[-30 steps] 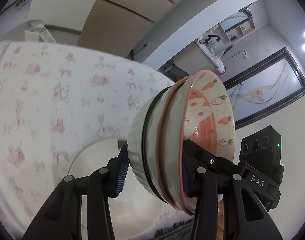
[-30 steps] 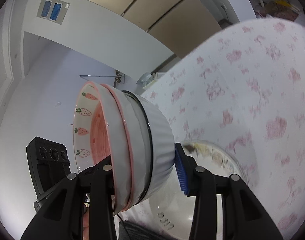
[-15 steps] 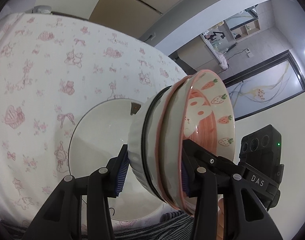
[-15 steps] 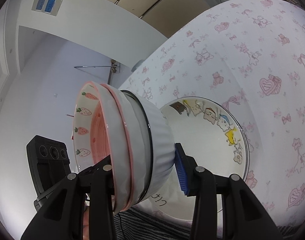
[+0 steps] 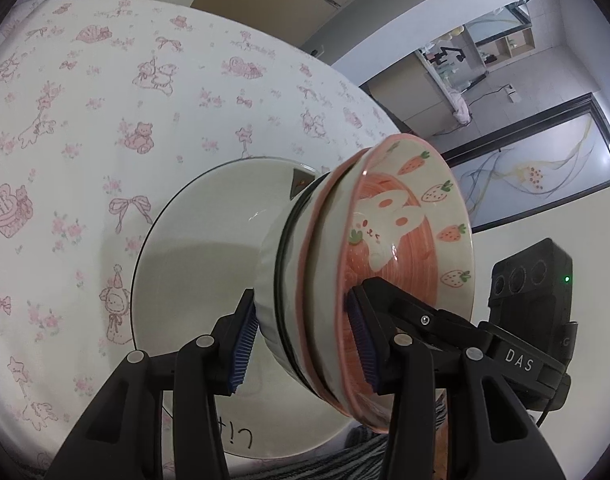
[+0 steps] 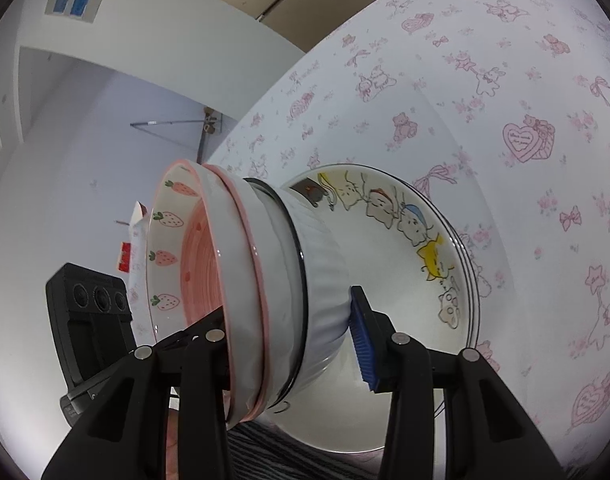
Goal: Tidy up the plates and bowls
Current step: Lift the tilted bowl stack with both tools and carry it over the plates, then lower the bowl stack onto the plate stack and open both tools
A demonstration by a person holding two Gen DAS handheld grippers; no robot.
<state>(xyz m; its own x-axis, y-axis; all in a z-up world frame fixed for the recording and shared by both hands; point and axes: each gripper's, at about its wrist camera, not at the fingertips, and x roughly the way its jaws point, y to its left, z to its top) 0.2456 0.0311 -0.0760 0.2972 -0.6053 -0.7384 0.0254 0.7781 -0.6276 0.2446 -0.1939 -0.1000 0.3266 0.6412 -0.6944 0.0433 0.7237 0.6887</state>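
Above the plate (image 5: 193,264) on the worktop (image 5: 85,128), a nested bowl stack (image 5: 345,280) held tilted on its side between both tools; left gripper (image 5: 305,340) pinching it, one of the fingers (image 5: 244,340) on the ribbed white outer bowl (image 5: 271,280), the other inside the strawberry bowl (image 5: 409,232); right gripper (image 6: 289,344) clamped the same way from the opposite side, blue pad on the ribbed wall, other finger inside the pink rim; changed over the last second: plate and pink-print cloth swung from blurred and half cut off to sharp and filling the lower view, cat-print plate (image 6: 417,224) now fully exposed behind the stack; grip itself unchanged; reads as stack carried in and lined up over the plate, base facing the plate well; contact with the plate not clear, probably just apart; placement likely next: level the stack, lower onto plate centre, then release; risk: inner bowls sliding out while tilted; dark striped fabric (image 5: 369,456) along the near edge.
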